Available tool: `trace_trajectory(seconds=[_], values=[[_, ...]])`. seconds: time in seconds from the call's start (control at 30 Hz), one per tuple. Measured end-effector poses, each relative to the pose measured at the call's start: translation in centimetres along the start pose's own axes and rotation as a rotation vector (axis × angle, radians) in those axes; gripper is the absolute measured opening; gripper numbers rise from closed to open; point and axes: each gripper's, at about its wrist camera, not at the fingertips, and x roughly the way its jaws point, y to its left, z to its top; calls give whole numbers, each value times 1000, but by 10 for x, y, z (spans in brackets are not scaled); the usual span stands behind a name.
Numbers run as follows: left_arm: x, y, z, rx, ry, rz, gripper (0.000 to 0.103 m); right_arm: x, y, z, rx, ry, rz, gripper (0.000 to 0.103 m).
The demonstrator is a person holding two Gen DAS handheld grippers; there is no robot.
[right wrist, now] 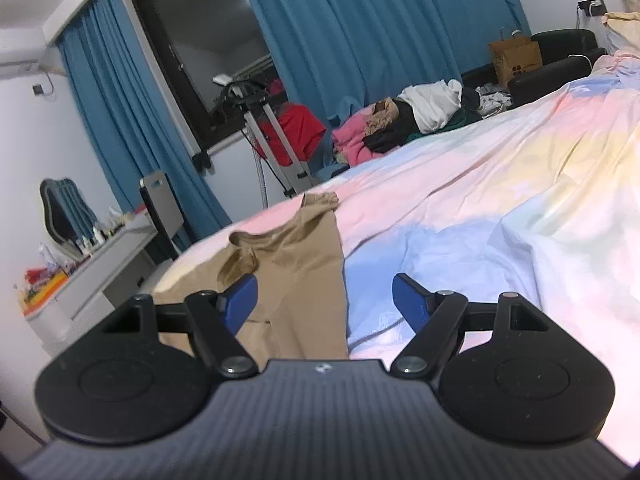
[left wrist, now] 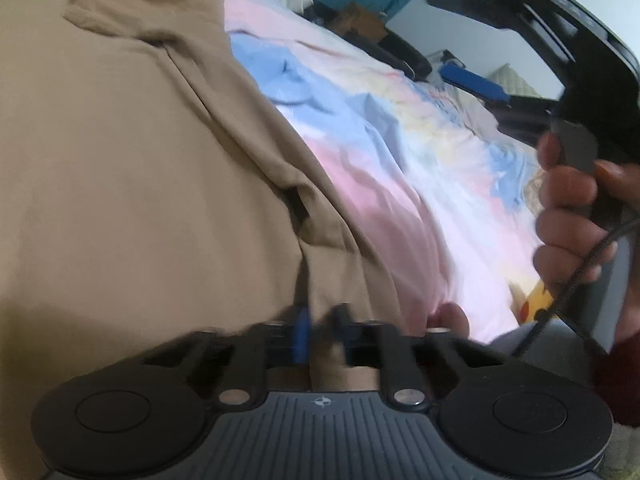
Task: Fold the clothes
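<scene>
A tan garment (left wrist: 132, 168) lies spread on a bed with a pastel tie-dye sheet (left wrist: 380, 152). My left gripper (left wrist: 320, 332) is shut on the tan garment's near edge, its blue pads pinching a fold of cloth. In the left wrist view the right gripper (left wrist: 472, 76) is held in a hand at the right, above the sheet. In the right wrist view my right gripper (right wrist: 324, 300) is open and empty, hovering just above the garment (right wrist: 296, 264) and the sheet (right wrist: 500, 200).
A pile of mixed clothes (right wrist: 404, 120) lies at the far side of the bed. Blue curtains (right wrist: 360, 32), a clothes steamer stand (right wrist: 268, 136), a dressing table with small items (right wrist: 92, 256) and a black sofa with a paper bag (right wrist: 516, 56) lie beyond.
</scene>
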Motion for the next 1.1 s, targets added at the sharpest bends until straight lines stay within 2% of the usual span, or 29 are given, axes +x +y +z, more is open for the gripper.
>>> trace_trajectory(seconds=[0.1, 0.2, 0.47, 0.5, 0.63, 0.67, 0.73, 0.8, 0.83, 0.87, 0.9, 0.93, 1.0, 1.07, 1.1], values=[[-15, -4, 0, 6, -30, -29, 3, 7, 5, -4, -26, 35, -10, 76], [-38, -1, 2, -61, -50, -85, 2, 13, 8, -10, -39, 69, -22, 76], [-82, 22, -7, -249, -69, -88, 1, 31, 12, -25, -35, 171, -26, 76], [-82, 25, -8, -266, -55, -63, 1, 33, 13, -26, -38, 179, -25, 76], [-57, 40, -12, -275, 45, 120, 2, 34, 18, -30, -51, 197, -20, 76], [-53, 44, -13, -277, 64, 146, 2, 34, 18, -31, -52, 200, -19, 76], [-51, 47, -11, -286, 69, 143, 2, 32, 19, -32, -50, 203, -15, 76], [-56, 49, -7, -292, 58, 137, 10, 31, 20, -31, -51, 200, -15, 76], [-60, 50, -4, -299, 49, 127, 18, 30, 20, -31, -53, 198, -15, 76], [-63, 51, -1, -307, 41, 118, 32, 30, 20, -31, -54, 195, -16, 76], [-67, 53, 3, -318, 35, 109, 39, 30, 20, -31, -53, 191, -19, 76], [-70, 57, 11, -330, 21, 107, 49, 30, 19, -31, -52, 187, -23, 76], [-72, 69, 35, -358, -19, 115, 55, 32, 18, -30, -55, 176, -37, 76], [-74, 82, 59, -385, -59, 123, 73, 35, 17, -29, -61, 165, -53, 76], [-76, 88, 71, -399, -79, 127, 75, 38, 17, -30, -62, 160, -62, 76]])
